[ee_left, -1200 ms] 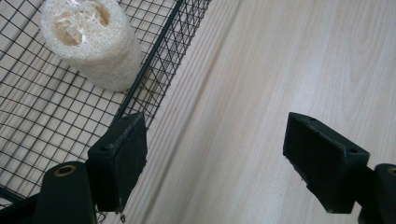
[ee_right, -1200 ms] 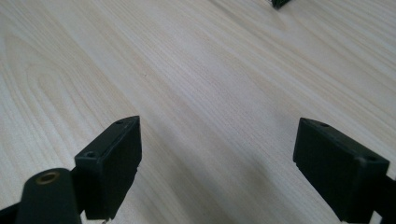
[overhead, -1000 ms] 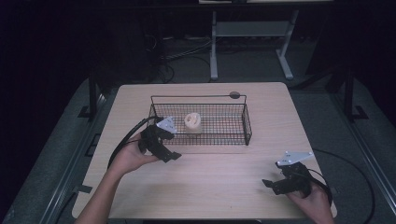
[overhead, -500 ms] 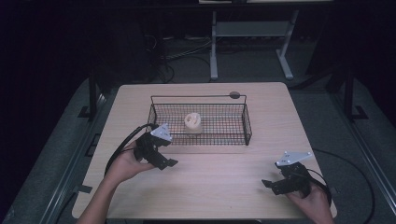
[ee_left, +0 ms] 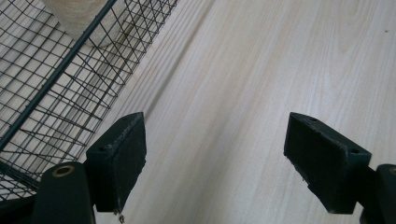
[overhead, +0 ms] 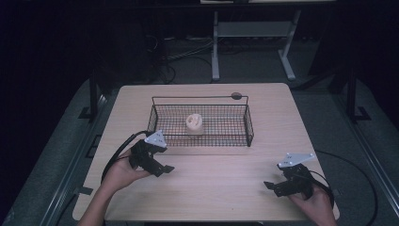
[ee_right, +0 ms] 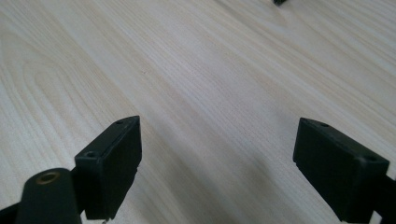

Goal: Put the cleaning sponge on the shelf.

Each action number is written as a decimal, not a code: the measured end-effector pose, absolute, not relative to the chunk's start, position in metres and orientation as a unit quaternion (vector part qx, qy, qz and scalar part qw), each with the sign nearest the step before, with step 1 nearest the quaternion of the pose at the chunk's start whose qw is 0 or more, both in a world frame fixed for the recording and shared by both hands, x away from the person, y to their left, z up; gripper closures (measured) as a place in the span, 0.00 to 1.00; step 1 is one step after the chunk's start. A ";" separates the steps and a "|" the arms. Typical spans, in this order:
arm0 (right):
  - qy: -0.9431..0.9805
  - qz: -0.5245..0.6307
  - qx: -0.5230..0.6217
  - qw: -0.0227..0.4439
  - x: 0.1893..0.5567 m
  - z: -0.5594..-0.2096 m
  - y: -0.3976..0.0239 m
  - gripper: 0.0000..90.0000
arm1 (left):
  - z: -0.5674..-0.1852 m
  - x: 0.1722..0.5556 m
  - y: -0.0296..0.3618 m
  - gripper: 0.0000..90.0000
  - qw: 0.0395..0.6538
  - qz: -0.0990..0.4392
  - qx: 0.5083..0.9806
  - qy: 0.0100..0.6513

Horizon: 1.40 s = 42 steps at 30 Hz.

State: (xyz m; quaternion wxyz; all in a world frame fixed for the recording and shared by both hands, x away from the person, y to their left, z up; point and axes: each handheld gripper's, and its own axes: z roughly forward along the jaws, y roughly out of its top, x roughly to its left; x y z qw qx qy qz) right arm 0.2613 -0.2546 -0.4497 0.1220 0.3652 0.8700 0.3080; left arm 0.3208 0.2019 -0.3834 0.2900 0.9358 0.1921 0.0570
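High view: the pale wooden counter [overhead: 207, 188] fills mid-frame. A black wire basket [overhead: 244, 123] sits above centre, its long axis running left to right. A cream spool-like thing [overhead: 194, 123] stands upright inside it, left of the middle. The left tongs [overhead: 162, 168], lower left just below the basket's corner, gape open and empty; the right tongs [overhead: 273, 187], lower right, likewise.

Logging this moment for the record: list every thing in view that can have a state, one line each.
left gripper: open, empty, over bare table beside the basket
right gripper: open, empty, low over bare table
wire basket: upright, holding one object
pale round object: resting inside the basket, untouched
table: wooden, bearing the basket
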 end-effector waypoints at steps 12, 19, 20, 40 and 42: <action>0.869 0.310 0.368 0.121 0.261 -0.450 -0.255 0.17 | -0.390 0.312 0.210 0.22 0.289 0.054 0.934 0.202; 0.868 0.309 0.368 0.122 0.260 -0.451 -0.255 0.17 | -0.395 0.306 0.220 0.22 0.297 0.057 0.929 0.215; 0.869 0.308 0.368 0.122 0.260 -0.451 -0.255 0.17 | -0.396 0.305 0.222 0.22 0.296 0.058 0.929 0.215; 0.868 0.306 0.370 0.125 0.259 -0.450 -0.256 0.17 | -0.412 0.283 0.246 0.22 0.304 0.060 0.921 0.236; 0.868 0.306 0.370 0.125 0.259 -0.450 -0.256 0.17 | -0.412 0.281 0.248 0.22 0.305 0.060 0.921 0.235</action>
